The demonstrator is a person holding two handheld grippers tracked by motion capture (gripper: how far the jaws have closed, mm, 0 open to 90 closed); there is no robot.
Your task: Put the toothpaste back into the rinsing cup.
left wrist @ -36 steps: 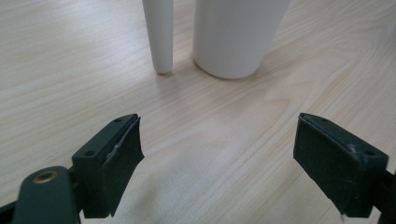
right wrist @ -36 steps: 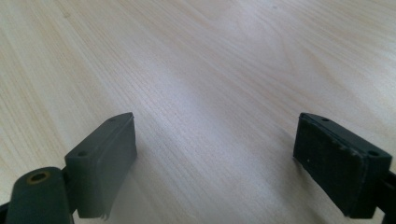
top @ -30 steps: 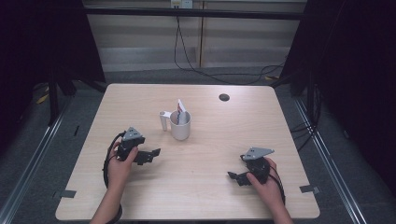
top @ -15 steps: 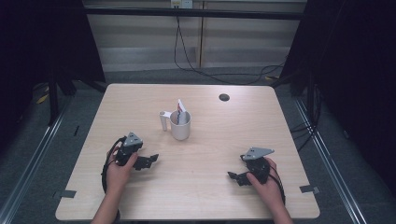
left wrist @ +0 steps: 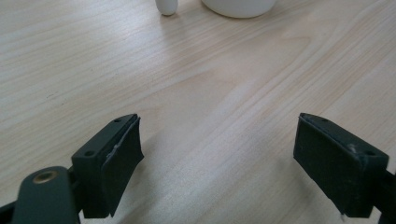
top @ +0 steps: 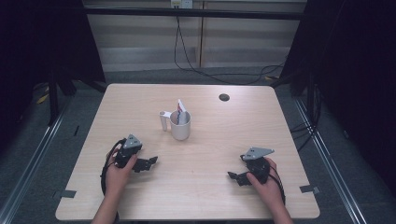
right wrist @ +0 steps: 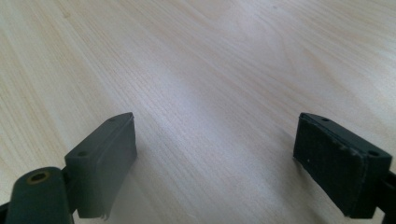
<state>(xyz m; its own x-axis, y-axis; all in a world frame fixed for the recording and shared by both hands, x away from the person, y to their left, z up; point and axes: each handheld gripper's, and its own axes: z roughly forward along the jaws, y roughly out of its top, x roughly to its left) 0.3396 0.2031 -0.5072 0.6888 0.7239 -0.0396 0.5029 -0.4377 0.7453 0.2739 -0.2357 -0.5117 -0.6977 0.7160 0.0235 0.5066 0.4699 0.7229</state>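
1. The white ceramic mug (top: 180, 126) stands upright on the middle of the pale wooden surface (top: 210, 196), well ahead of both your hands and a little left of centre.
2. A white packet with a red-and-pink edge (top: 181, 107) leans out of the mug's mouth, tilted toward the far side.
3. A small white upright piece (top: 163, 121) stands just beside the mug on its left; whether the two touch, you cannot tell from above.
4. Your left tongs (top: 148, 162) rest low over the surface, near the mug and pointing right. The jaws stand wide apart with only bare wood between them, gripping nothing.
5. In the left gripper view, the mug's white base (left wrist: 238, 6) and the foot of the white piece (left wrist: 166, 6) sit at the top edge, well beyond the jaws.
6. Your right tongs (top: 236, 176) lie farther from the mug, near the front right of the surface, pointing left. Their jaws are likewise spread wide and empty.
7. A small dark round disc (top: 224, 97) lies near the far edge, apart from everything.
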